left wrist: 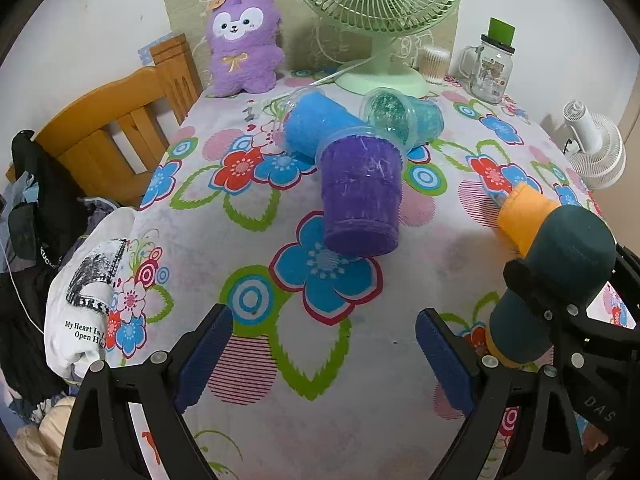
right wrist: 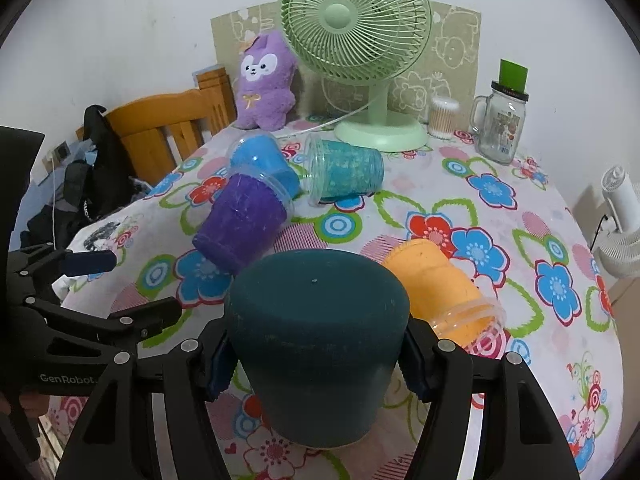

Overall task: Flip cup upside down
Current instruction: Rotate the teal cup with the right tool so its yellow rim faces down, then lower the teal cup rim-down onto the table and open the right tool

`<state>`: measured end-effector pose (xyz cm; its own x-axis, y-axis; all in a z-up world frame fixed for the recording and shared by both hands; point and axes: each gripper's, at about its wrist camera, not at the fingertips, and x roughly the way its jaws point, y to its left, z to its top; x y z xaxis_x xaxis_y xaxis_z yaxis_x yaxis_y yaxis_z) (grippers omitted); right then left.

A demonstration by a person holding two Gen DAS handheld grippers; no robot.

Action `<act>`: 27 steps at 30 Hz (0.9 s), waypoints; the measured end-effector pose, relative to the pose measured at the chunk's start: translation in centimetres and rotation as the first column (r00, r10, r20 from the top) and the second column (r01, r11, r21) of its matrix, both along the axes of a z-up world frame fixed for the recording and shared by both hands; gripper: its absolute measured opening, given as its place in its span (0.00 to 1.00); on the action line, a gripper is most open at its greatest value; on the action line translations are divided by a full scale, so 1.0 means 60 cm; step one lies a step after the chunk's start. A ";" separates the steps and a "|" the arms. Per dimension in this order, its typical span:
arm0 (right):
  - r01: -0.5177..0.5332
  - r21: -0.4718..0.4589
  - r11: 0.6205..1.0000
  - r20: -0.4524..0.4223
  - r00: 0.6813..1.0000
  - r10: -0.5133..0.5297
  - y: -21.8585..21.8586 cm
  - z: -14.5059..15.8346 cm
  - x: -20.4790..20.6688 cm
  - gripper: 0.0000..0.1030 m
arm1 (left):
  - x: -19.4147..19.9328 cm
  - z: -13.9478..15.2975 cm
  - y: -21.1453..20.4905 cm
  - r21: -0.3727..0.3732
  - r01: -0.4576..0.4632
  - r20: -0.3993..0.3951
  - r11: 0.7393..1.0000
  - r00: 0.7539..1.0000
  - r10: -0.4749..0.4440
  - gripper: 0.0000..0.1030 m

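Observation:
My right gripper (right wrist: 316, 364) is shut on a dark teal cup (right wrist: 316, 332), held above the table with its closed base toward the camera; it also shows in the left wrist view (left wrist: 560, 276). My left gripper (left wrist: 324, 356) is open and empty above the floral tablecloth (left wrist: 340, 380). A purple cup (left wrist: 360, 192) lies on its side ahead of it. A blue cup (left wrist: 316, 124), a glittery teal cup (left wrist: 404, 118) and an orange cup (right wrist: 440, 292) also lie on their sides.
A green fan (right wrist: 360, 40), a purple plush toy (right wrist: 266, 80), a glass mug jar (right wrist: 502, 124) and a cotton swab tub (right wrist: 442, 118) stand at the back. A wooden chair (left wrist: 116, 128) with clothes is at the left. A small white fan (left wrist: 596, 144) is at the right.

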<state>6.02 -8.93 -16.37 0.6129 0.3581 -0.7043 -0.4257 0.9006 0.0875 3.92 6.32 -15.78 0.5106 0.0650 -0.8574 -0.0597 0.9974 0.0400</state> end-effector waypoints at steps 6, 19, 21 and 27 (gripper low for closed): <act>0.001 0.011 1.000 0.000 1.000 -0.001 -0.002 0.001 -0.001 0.68 | 0.000 0.000 0.004 -0.008 0.004 -0.008 1.000 1.000 -0.004 0.91; 0.071 0.035 0.997 0.074 0.995 -0.074 -0.029 0.067 -0.021 0.94 | -0.012 0.037 0.000 -0.035 -0.003 -0.049 0.999 0.999 0.001 0.91; 0.090 0.049 0.995 0.055 0.994 -0.092 -0.039 0.082 -0.023 0.94 | -0.014 0.049 -0.005 -0.045 -0.001 -0.056 0.999 0.998 -0.002 0.91; 0.154 0.088 0.984 0.029 0.987 -0.157 -0.076 0.139 -0.031 0.94 | -0.023 0.103 -0.026 -0.084 0.002 -0.056 0.996 0.998 -0.006 0.92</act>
